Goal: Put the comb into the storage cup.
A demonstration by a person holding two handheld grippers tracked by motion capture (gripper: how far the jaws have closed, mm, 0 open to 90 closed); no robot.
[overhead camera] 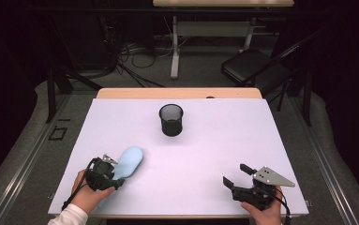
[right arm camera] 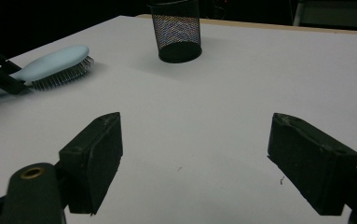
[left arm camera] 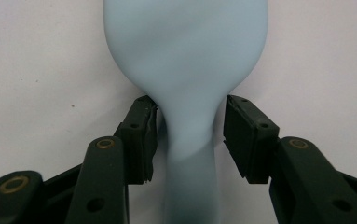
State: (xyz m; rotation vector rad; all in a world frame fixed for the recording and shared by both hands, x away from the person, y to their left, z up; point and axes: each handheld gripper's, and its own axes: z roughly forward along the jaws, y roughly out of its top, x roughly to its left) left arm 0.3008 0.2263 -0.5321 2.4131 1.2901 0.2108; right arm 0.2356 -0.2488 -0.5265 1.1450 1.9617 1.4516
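Both jaws of left gripper (left arm camera: 190, 135) straddle hairbrush (left arm camera: 188, 70) handle, seemingly not clamped; right gripper (right arm camera: 195, 158) wide, empty; next: clamp, lift toward far mesh cup (overhead camera: 171, 120)

Lab/studio: dark room, floor cables (overhead camera: 135, 58), white-topped table (overhead camera: 214, 150), folding chair (overhead camera: 252, 65).

No readable text or labels
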